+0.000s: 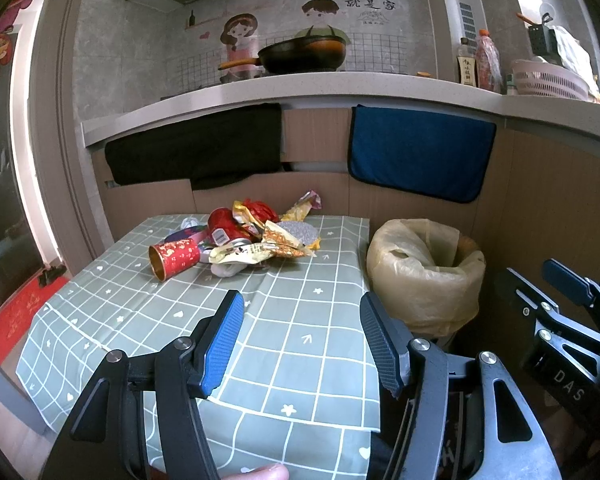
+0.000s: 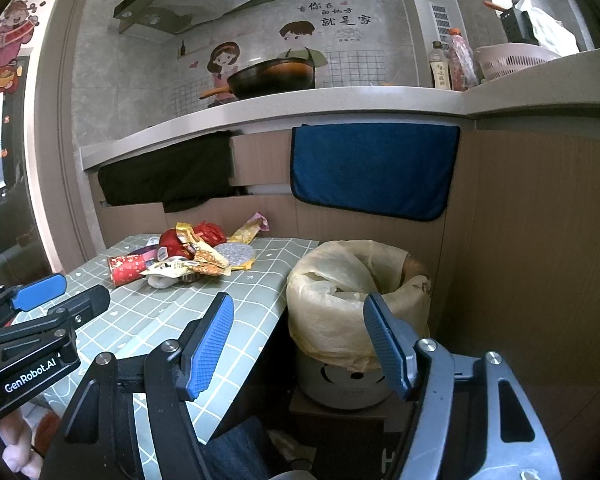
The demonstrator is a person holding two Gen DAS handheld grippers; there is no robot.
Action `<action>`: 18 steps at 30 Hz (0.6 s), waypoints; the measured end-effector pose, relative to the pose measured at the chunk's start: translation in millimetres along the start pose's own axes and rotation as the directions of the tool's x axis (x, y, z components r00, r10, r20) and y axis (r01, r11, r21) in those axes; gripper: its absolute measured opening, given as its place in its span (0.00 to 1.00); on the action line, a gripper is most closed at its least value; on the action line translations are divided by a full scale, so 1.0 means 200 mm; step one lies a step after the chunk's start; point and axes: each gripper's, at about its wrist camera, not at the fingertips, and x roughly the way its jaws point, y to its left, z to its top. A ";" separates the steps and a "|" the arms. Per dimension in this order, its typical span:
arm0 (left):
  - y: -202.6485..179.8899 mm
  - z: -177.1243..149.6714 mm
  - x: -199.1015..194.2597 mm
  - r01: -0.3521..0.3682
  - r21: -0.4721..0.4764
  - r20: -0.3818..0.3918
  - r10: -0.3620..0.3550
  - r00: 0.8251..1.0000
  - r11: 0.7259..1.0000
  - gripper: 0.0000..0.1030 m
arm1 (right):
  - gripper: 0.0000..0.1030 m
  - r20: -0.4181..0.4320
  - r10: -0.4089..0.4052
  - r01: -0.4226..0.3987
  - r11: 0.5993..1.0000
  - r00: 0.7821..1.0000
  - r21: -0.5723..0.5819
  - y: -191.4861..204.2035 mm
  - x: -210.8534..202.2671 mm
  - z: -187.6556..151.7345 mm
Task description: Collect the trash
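A heap of trash [image 1: 244, 236] lies at the far end of the checked tablecloth [image 1: 284, 320]: a red paper cup [image 1: 174, 258] on its side, a red can [image 1: 222, 226], crumpled yellow and red wrappers [image 1: 278, 240]. The same heap of trash [image 2: 188, 254] shows in the right wrist view. A bin lined with a yellowish bag [image 1: 424, 272] stands beside the table's right edge, also seen as the bin [image 2: 356, 300] in the right wrist view. My left gripper [image 1: 300, 340] is open above the near table, empty. My right gripper [image 2: 300, 344] is open, empty, near the bin.
A kitchen counter [image 1: 300, 88] runs behind the table, with a wok [image 1: 300, 54], bottles and a pink basket on it. A black cloth [image 1: 196, 148] and a blue towel [image 1: 420, 152] hang from its edge. Brown cabinet panels close off the right side.
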 end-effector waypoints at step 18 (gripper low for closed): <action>0.00 0.00 0.00 -0.001 0.003 0.002 0.001 1.000 1.000 0.59 | 0.63 -0.001 0.001 -0.001 1.000 1.000 0.000 0.00 0.00 0.00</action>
